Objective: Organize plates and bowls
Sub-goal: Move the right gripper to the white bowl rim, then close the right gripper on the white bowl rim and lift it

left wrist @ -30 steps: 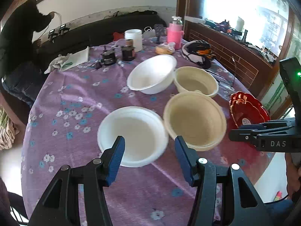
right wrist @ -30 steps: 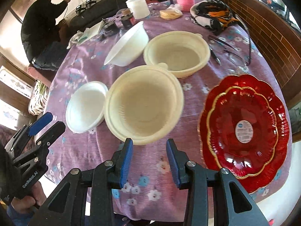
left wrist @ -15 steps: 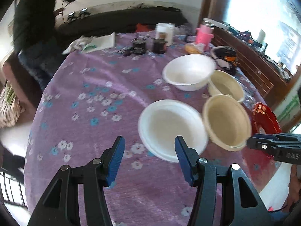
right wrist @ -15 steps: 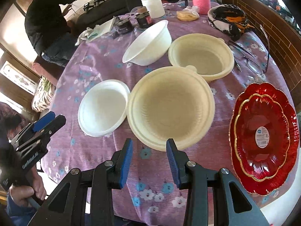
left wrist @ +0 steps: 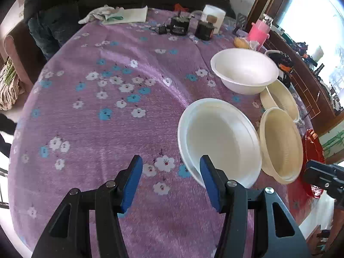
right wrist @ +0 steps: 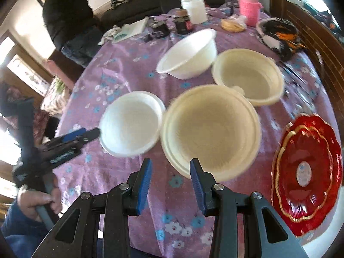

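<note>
On the purple flowered cloth lies a shallow white bowl (left wrist: 219, 137) (right wrist: 131, 124). My left gripper (left wrist: 171, 172) (right wrist: 86, 134) is open at its near-left rim; the right pad overlaps the rim, and I cannot tell if it touches. Beside it sits a wide cream bowl (left wrist: 279, 144) (right wrist: 210, 133), with my right gripper (right wrist: 171, 175) (left wrist: 324, 176) open just in front of its near rim, nothing pinched. Behind are a second cream bowl (right wrist: 247, 75) and a deep white bowl (left wrist: 245, 71) (right wrist: 189, 53). Stacked red scalloped plates (right wrist: 307, 172) lie at the right edge.
At the table's far side stand dark jars (left wrist: 179, 26), a white tub (right wrist: 193, 8), a pink bottle (right wrist: 249, 8), gloves (left wrist: 103, 15) and a dark patterned item (right wrist: 277, 34). A person in dark clothes (right wrist: 71, 10) stands beyond. Bare cloth (left wrist: 96, 107) spreads left.
My left gripper has swung left and sunk toward the shallow white bowl's near rim. The right gripper has drifted slightly, so the wide cream bowl sits more centred ahead. Both jaws unchanged.
</note>
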Demonstrator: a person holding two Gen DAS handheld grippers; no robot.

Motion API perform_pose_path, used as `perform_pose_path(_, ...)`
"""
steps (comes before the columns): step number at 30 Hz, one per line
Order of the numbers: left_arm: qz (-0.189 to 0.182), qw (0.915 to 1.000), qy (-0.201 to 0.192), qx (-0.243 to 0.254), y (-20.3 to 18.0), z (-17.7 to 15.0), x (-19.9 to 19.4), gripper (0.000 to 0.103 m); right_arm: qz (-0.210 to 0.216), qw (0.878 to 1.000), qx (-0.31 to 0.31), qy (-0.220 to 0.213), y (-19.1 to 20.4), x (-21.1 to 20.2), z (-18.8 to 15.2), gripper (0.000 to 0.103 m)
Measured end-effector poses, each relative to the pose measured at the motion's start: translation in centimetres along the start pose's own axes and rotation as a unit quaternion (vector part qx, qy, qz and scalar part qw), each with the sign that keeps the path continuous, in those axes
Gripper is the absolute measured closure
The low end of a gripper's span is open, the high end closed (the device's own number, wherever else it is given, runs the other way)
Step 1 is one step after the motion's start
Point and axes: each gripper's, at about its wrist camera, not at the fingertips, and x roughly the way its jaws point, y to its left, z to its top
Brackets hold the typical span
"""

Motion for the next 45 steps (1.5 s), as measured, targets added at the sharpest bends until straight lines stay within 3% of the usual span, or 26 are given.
perform_pose_path(3,-0.006,0.9999,0.012,0.003,-0.4,0.4,1.3,0.054,0.017,1.000,-0.016,0.007,0.6,0.8,1.8,0.063)
perform_pose_path(5,-0.002,0.9997,0.022,0.012,-0.7,0.6,2.3,0.077,0.018,0.999,-0.043,0.014,1.3,1.8,3.5,0.063)
perform_pose_path(8,0.003,0.9993,0.030,0.024,-1.0,0.6,3.1,0.085,0.030,0.998,-0.049,0.029,1.5,3.3,5.5,0.063)
perform_pose_path(13,0.006,0.9989,0.029,0.036,-0.9,0.7,3.5,0.085,0.033,0.994,-0.086,0.054,2.4,6.7,8.1,0.066)
perform_pose_path(15,0.005,0.9988,0.029,0.040,-0.8,0.8,3.7,0.085,0.024,0.993,-0.097,0.069,2.8,8.1,8.4,0.073)
perform_pose_path(17,0.005,0.9987,0.029,0.041,-0.5,0.8,3.8,0.085,0.010,0.992,-0.099,0.078,3.0,9.2,8.6,0.091)
perform_pose_path(19,0.002,0.9986,0.026,0.045,-0.3,0.9,3.7,0.086,0.001,0.991,-0.106,0.084,3.3,9.9,8.5,0.094)
perform_pose_path(24,0.024,0.9980,0.013,0.057,0.2,0.7,2.2,0.086,0.007,0.992,-0.087,0.089,3.7,9.8,7.5,0.094)
perform_pose_path(29,0.038,0.9972,-0.001,0.064,1.5,-1.4,-1.0,0.085,0.044,0.991,-0.075,0.106,5.2,9.0,4.9,0.093)
perform_pose_path(35,0.040,0.9983,0.021,0.038,3.5,-3.8,-0.8,0.085,0.073,0.986,-0.070,0.129,6.5,9.4,2.2,0.092)
perform_pose_path(40,0.047,0.9979,0.007,0.044,3.6,-4.2,-1.1,0.078,0.057,0.988,-0.076,0.118,7.0,9.2,1.7,0.092)
perform_pose_path(45,0.050,0.9969,0.006,0.061,3.3,-4.7,-0.9,0.078,0.043,0.989,-0.079,0.114,7.7,9.2,1.0,0.092)
